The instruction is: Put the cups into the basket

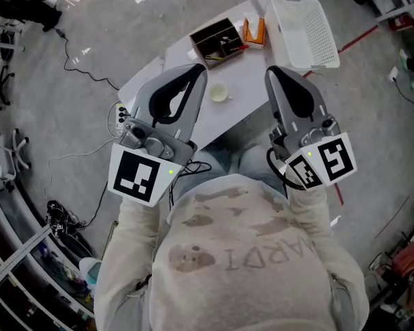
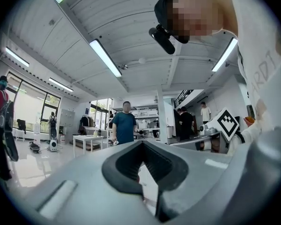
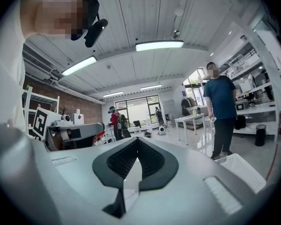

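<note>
The left gripper (image 1: 196, 71) and right gripper (image 1: 274, 73) are held side by side before the chest, tilted up and forward, elbows tucked in. Each one's jaws are pressed together at the tips with nothing between them; the pale sliver behind them is probably table.

Between the two, at 1 o'clock from the left tips, the cup (image 1: 219, 92) stands alone on the white table (image 1: 252, 109). The basket (image 1: 310, 29) lies at 1 o'clock from the right tips, on the table's far corner.

Only the head view shows the cup. The right gripper view catches a basket corner (image 3: 239, 170) and a bystander in blue (image 3: 222, 107).
</note>
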`<state>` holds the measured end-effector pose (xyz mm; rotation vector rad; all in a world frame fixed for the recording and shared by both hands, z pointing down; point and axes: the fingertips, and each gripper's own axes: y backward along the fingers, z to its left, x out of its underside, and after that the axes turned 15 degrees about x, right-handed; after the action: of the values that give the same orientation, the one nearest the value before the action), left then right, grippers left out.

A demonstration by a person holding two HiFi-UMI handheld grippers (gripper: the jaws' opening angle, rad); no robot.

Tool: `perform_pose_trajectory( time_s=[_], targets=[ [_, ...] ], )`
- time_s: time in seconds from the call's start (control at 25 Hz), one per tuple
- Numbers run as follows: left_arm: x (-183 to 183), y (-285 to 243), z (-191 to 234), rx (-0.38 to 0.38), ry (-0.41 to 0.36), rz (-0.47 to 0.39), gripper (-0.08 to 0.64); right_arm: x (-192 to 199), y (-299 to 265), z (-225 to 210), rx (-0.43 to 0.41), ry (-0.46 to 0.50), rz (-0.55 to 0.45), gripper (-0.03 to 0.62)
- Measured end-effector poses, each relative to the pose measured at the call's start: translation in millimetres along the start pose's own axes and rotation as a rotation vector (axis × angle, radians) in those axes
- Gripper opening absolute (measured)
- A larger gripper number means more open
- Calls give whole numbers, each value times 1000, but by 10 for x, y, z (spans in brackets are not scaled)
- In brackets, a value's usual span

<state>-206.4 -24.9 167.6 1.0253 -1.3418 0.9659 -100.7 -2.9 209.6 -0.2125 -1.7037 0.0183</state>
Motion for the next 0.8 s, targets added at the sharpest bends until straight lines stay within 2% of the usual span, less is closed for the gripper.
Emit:
perform_pose_trajectory(
  time_s=[0.36, 0.56, 0.8],
  targets=[
    [317, 33, 339, 40, 69, 2, 0, 581, -437, -43, 79, 29, 173, 29],
    [576, 12, 469, 39, 109, 18, 0, 1168, -690, -168, 106, 49, 326, 29],
    [1100, -81, 610, 52, 172, 57, 0, 1966, -961, -297, 103, 68, 478, 29]
  ],
)
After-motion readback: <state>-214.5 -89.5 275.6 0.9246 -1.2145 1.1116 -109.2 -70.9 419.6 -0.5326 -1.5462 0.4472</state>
